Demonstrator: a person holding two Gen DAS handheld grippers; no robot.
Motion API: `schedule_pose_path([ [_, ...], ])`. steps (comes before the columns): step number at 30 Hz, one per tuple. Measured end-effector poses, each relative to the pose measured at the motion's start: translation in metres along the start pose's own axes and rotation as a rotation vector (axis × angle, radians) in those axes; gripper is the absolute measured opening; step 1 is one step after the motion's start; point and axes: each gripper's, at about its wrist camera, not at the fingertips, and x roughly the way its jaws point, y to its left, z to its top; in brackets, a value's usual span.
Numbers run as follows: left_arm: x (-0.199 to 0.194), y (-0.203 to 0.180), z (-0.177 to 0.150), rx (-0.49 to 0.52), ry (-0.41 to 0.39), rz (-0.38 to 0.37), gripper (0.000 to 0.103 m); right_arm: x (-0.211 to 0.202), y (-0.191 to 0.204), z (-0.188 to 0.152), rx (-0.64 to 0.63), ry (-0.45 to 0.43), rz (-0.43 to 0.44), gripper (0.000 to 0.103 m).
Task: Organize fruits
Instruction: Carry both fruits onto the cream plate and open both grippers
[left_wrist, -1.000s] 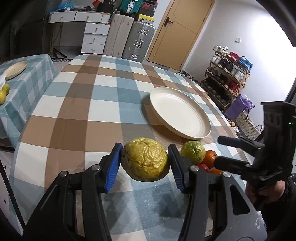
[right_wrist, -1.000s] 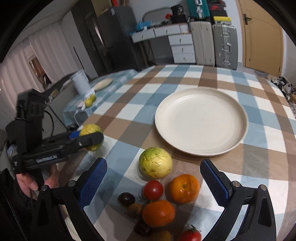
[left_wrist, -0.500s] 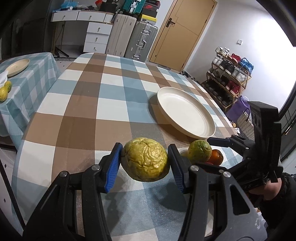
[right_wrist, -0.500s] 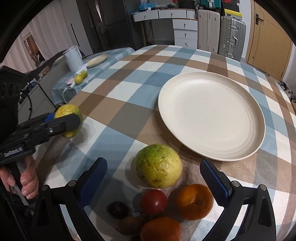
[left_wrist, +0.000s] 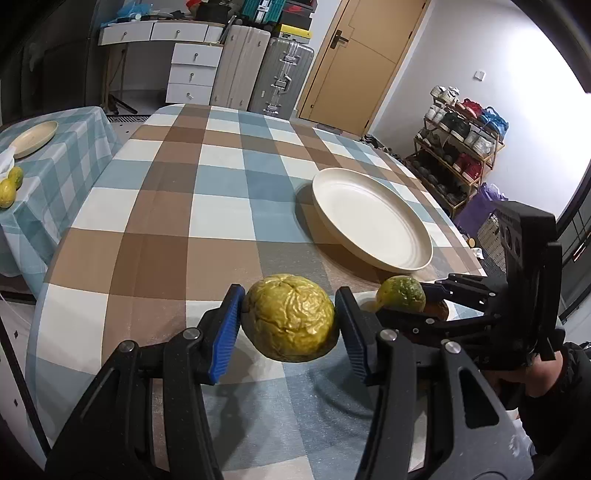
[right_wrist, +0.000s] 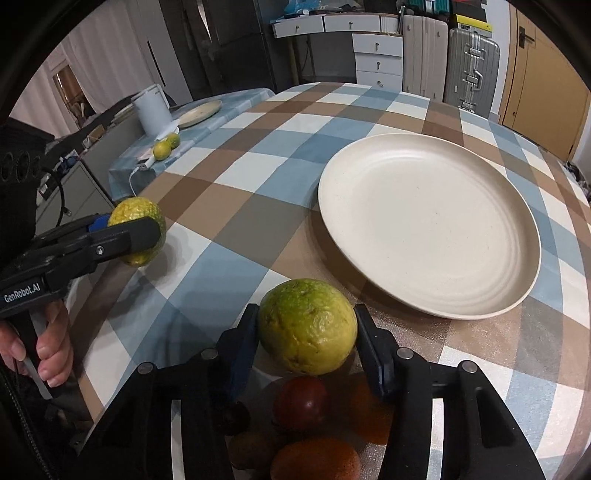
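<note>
Two grippers, each clamped on a fruit, at the near edge of a checked table. Left gripper: jaws narrowed onto a wrinkled yellow fruit, held clear of the cloth between the blue pads. Right gripper: jaws have just been closing and now press both sides of a green-yellow fruit, which sits just above the pile of small fruits, red, orange and dark, lying under the fingers.

Key relation: the white plate lies ahead of the right gripper and slightly to its right, its near rim just beyond the green-yellow fruit; from the left gripper it lies further off, ahead and to the right, with the right gripper between. The right hand is therefore judged the nearer to the plate, which is bare.

Appearance: the green-yellow fruit is roundish, with no marked long axis, mottled green on top fading to yellow, the skin pitted. The wrinkled yellow fruit is deeply creased and dull gold, probably softer under the pads.
</note>
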Motion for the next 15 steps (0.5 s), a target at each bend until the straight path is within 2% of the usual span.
schedule_pose_path([
  [8,0.005,-0.009,0.005,0.021,0.017,0.013,0.048,-0.007,-0.01,-0.002,0.05,-0.042,0.077,0.051],
  [15,0.013,-0.021,0.019,0.053,0.033,0.013,0.048,-0.022,-0.027,-0.002,0.127,-0.115,0.166,0.051],
])
